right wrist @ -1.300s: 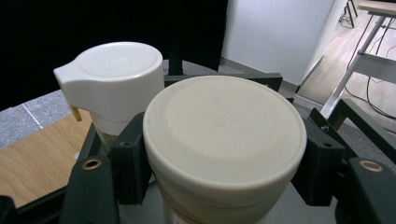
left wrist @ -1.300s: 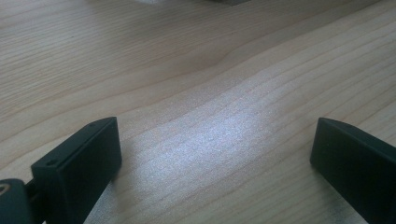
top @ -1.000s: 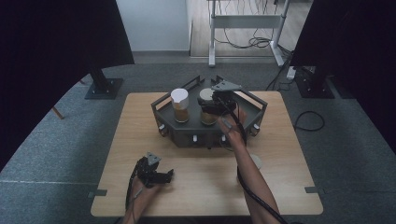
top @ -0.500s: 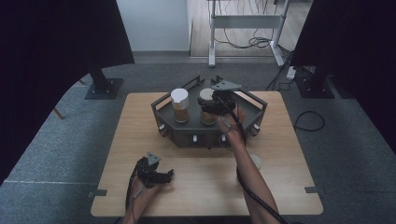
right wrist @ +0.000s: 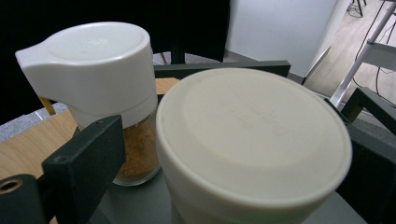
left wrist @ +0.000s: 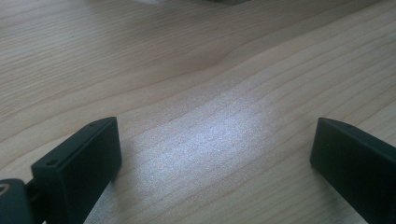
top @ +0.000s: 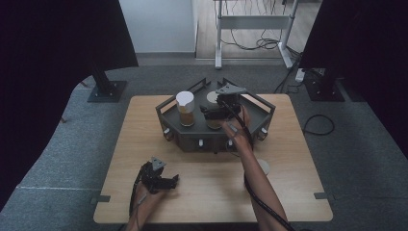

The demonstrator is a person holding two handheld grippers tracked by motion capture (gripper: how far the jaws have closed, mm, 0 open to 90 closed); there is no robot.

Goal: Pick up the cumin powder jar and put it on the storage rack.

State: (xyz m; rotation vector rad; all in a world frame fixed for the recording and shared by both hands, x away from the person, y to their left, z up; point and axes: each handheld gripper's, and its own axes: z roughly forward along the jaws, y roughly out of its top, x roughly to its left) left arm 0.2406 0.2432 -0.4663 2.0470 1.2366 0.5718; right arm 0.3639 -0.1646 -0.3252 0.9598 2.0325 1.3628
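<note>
— Where does the right gripper (top: pixel 217 111) stand?

— Over the dark tray (top: pixel 260 108) near the table's (top: pixel 288 183) far edge, its jaws on either side of the cream-lidded jar (right wrist: pixel 252 140). In the right gripper view the jaws flank the lid; whether they press on it I cannot tell.

— And that jar sits where?

— In the tray, on the right of the two, just beside the white-capped jar (right wrist: pixel 100 79).

— How would you expect it to handle?

— Rigid, I'd judge, with a wide smooth lid that looks slippery. Its weight depends on the fill, and its contents are hidden under the lid. I'd grip below the lid's rim, on the body, so the jaws don't slide off or pull the lid loose.

— The other jar?

— Clear glass by the look of it, so breakable, holding a brown granular powder. Its white cap has a pouring lip at one side.

— And the left gripper (top: pixel 166 182)?

— Low over the table's near left corner, jaws spread wide with bare wood between them, holding nothing.

— Anything else?

— A pale round disc (top: pixel 262 166) lies on the table just before the tray's right end.
</note>
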